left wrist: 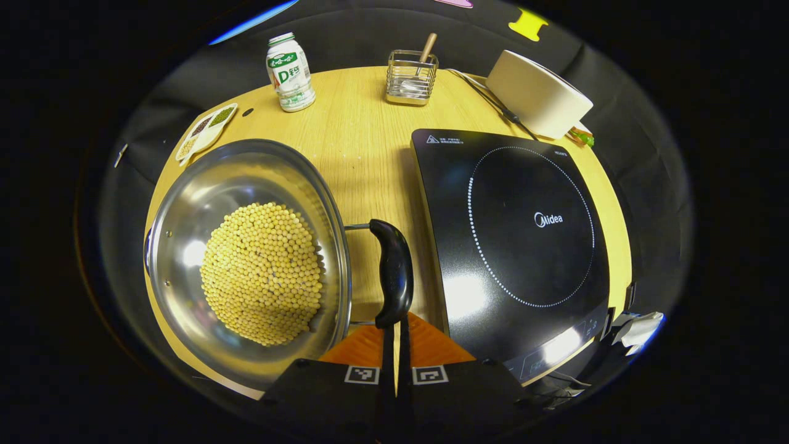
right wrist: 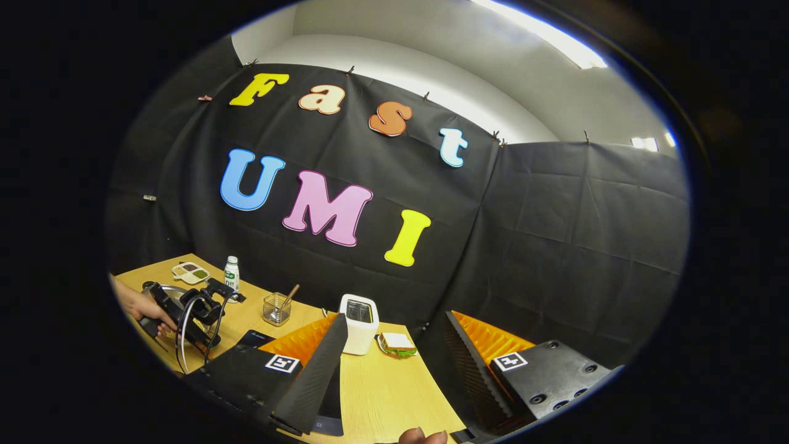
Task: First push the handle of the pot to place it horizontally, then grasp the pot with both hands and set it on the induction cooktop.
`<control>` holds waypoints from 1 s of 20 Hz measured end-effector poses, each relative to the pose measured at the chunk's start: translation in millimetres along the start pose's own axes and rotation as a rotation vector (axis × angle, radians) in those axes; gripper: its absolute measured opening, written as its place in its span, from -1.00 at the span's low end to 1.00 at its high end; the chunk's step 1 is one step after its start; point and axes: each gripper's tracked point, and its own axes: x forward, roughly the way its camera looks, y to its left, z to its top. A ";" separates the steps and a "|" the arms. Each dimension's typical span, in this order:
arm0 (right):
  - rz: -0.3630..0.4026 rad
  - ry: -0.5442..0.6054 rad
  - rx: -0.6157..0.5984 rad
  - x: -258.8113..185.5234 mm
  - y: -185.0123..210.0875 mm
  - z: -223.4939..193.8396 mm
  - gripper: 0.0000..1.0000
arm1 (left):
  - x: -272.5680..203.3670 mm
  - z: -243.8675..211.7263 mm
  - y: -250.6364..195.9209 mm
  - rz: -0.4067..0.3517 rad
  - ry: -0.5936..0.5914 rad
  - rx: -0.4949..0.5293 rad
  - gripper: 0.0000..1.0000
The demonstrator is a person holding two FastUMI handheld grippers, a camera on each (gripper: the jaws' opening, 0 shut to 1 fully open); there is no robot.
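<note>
The left gripper is seen low at the table's near edge, its two fingers drawn together with just a sliver between them, tips right at the lower end of the pot handle — whether they actually touch it cannot be told. The steel pot sits on the wooden table, left of the induction cooktop and apart from it, a mound of yellow soybeans heaped inside. The black handle is seen running along the pot's right rim, between pot and cooktop.

Farther back, a milk bottle, a wire utensil holder with a wooden stick in it, a white toaster and a small divided dish of beans are lined along the table's far side.

In the right gripper view, the right gripper is held up and aimed at the booth wall — fingers spread wide, nothing between them. Beneath it the toaster and a sandwich are picked out, and off to the left a hand is caught gripping the other tool over the pot
</note>
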 end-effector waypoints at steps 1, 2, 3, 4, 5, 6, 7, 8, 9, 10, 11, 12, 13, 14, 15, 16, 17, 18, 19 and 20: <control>0.003 -0.001 -0.001 0.7 1.7 0.9 0.95 | -1.9 -1.2 -4.6 -0.018 -0.004 -0.001 -0.90; 0.007 -0.003 -0.001 0.2 3.3 1.7 0.95 | -3.7 -2.8 -9.0 -0.030 -0.007 -0.001 -0.89; 0.011 -0.004 0.000 0.3 5.4 2.2 0.95 | -5.8 -4.6 -11.8 -0.038 -0.013 0.003 -0.90; 0.014 -0.005 0.002 -0.6 6.7 2.9 0.95 | -9.3 -4.9 -15.8 -0.048 -0.020 0.010 -0.90; 0.019 -0.007 0.004 -1.5 8.5 3.0 0.95 | -14.6 -6.0 -21.3 -0.063 -0.031 0.028 -0.90; 0.023 -0.007 0.007 -2.5 10.2 3.7 0.95 | -21.5 -4.9 -26.9 -0.078 -0.052 0.062 -0.89; 0.028 -0.007 0.011 -3.3 11.6 4.0 0.95 | -29.5 -4.3 -29.9 -0.083 -0.076 0.099 -0.89; 0.032 -0.007 0.014 -4.3 12.4 3.8 0.95 | -39.0 -1.9 -33.4 -0.090 -0.106 0.129 -0.85; 0.037 -0.006 0.018 -3.7 14.0 4.6 0.95 | -48.3 -1.7 -37.8 -0.102 -0.129 0.150 -0.80; 0.044 -0.006 0.021 -3.1 16.6 5.0 0.94 | -58.4 -0.7 -39.4 -0.109 -0.156 0.158 -0.65; 0.053 -0.005 0.023 -2.6 19.4 4.1 0.95 | -68.6 2.8 -37.8 -0.102 -0.198 0.162 -0.51; 0.063 0.000 0.024 -1.2 23.9 3.2 0.95 | -79.3 10.4 -31.3 -0.076 -0.255 0.171 -0.36; 0.073 0.005 0.023 0.9 28.9 2.4 0.95 | -92.4 15.5 -22.2 -0.045 -0.308 0.179 -0.27; 0.082 0.008 0.023 2.8 33.6 1.6 0.95 | -105.4 20.5 -15.4 -0.023 -0.355 0.177 -0.03; 0.090 0.009 0.030 5.5 39.3 2.4 0.95 | -118.7 23.2 -11.0 -0.014 -0.396 0.166 0.10; 0.101 0.010 0.040 6.7 46.7 3.5 0.96 | -129.5 24.9 -9.1 -0.022 -0.429 0.150 0.29; 0.118 0.011 0.051 9.2 56.8 5.2 0.96 | -138.6 21.8 -4.2 -0.026 -0.451 0.137 0.31; 0.137 0.010 0.059 11.9 67.6 6.8 0.95 | -148.7 22.8 5.8 -0.020 -0.476 0.130 0.36; 0.158 0.008 0.063 15.6 79.3 8.1 0.96 | -158.8 23.8 17.5 -0.008 -0.503 0.128 0.38; 0.180 0.008 0.065 18.6 91.0 8.7 0.96 | -169.2 24.9 29.4 0.006 -0.531 0.128 0.39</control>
